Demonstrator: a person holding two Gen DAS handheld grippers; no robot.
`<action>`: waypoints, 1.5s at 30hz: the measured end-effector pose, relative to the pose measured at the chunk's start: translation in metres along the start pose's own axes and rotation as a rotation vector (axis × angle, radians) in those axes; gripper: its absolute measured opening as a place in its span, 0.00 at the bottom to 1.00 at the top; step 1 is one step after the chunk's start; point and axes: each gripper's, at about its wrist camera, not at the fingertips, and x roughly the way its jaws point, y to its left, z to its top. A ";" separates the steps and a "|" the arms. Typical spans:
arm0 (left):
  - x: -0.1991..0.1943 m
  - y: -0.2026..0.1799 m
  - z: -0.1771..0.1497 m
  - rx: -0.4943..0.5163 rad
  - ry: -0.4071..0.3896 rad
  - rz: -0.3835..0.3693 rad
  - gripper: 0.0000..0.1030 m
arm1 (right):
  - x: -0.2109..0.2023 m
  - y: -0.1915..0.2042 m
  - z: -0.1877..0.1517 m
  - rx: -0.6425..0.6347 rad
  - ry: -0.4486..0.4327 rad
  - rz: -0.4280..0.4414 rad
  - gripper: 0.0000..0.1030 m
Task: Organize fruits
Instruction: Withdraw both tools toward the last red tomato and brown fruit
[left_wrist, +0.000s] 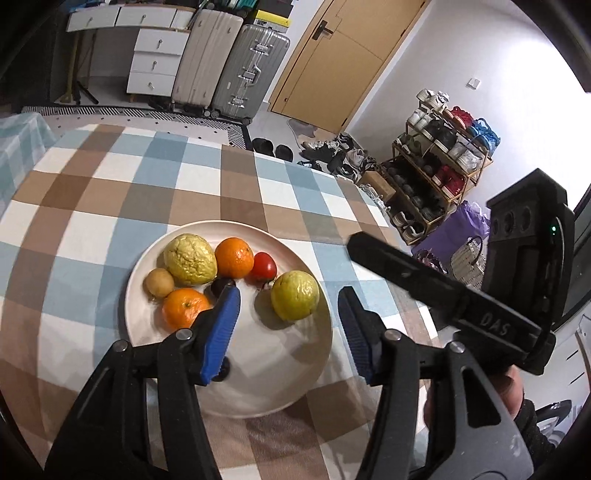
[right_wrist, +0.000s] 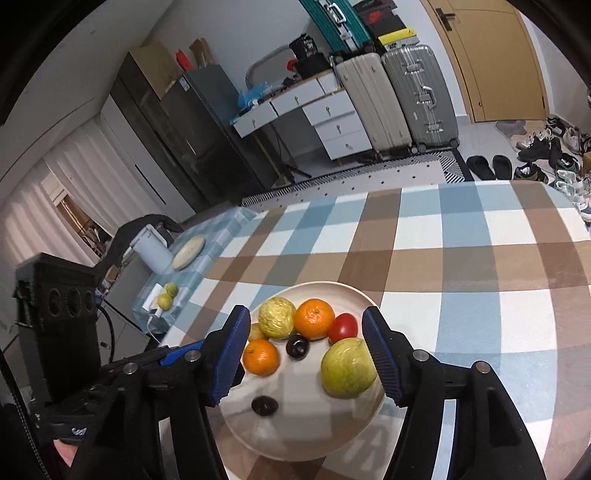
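Fruit sits gathered on the pale plate (right_wrist: 373, 413), which rests on the checked tablecloth (left_wrist: 110, 199), so we judge the sorting close to done. Two oranges (right_wrist: 314, 318), a bumpy yellow-green fruit (right_wrist: 276, 317), a red tomato (right_wrist: 343, 326) and a small brown fruit (left_wrist: 159, 282) crowd the far half, touching one another, likely so that they cannot roll. Two dark plums (right_wrist: 264, 405) lie apart on the bare part. The smooth green fruit (right_wrist: 347, 368) lies alone toward the right. Our right gripper (right_wrist: 306, 354) hangs over the plate with jaws apart and nothing pinched; the green fruit is near its right pad, whether touching we cannot tell. Our left gripper (left_wrist: 288, 328) is likewise spread and empty above the plate.
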 end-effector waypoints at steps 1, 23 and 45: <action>-0.007 -0.002 -0.003 0.011 -0.010 0.012 0.54 | -0.005 0.001 -0.001 0.000 -0.010 -0.003 0.67; -0.140 -0.061 -0.103 0.220 -0.128 0.091 0.99 | -0.142 0.062 -0.104 -0.078 -0.196 -0.032 1.00; -0.163 -0.019 -0.207 0.205 -0.102 0.094 0.99 | -0.145 0.109 -0.253 -0.099 -0.080 -0.019 1.00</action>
